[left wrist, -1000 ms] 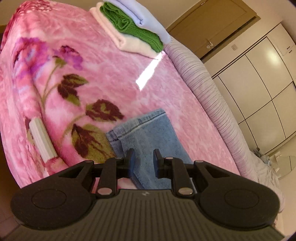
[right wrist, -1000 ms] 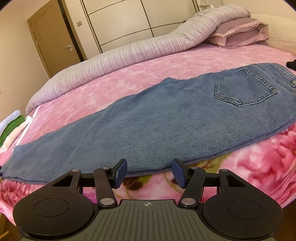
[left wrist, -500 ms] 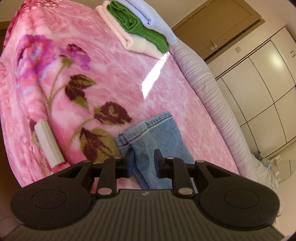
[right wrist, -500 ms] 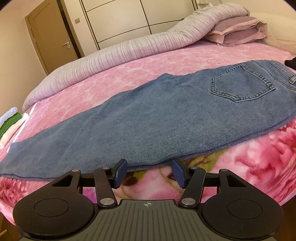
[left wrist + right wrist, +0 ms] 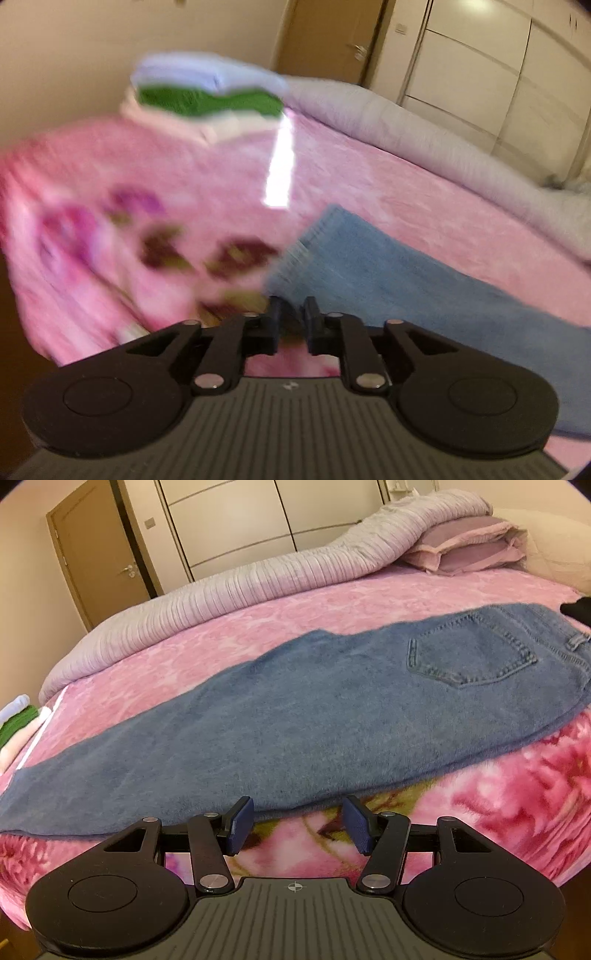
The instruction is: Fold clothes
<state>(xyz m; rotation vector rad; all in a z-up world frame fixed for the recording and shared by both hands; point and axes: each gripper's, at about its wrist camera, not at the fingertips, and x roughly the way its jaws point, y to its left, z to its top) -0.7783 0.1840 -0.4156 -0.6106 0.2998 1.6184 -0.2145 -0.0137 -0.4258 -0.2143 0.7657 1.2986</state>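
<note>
Blue jeans [image 5: 314,716] lie flat along the near edge of the pink flowered blanket [image 5: 369,594], back pocket up and waist to the right. My right gripper [image 5: 297,808] is open just short of the jeans' near edge at mid-leg, with nothing between its fingers. In the blurred left wrist view the leg end of the jeans [image 5: 388,273] runs off to the right. My left gripper [image 5: 292,301] has its fingers drawn close at the hem's near corner and seems shut on the cloth there.
A stack of folded clothes [image 5: 207,96], pale blue on green on white, sits at the blanket's far left corner [image 5: 16,720]. A rolled grey duvet [image 5: 258,579] and pillows [image 5: 469,542] line the far side. A door [image 5: 99,554] and wardrobes stand behind.
The left wrist view has swung sharply and levelled out, now blurred, with the hem still at the fingertips. The right gripper has crept slightly closer to the jeans and stays open.
</note>
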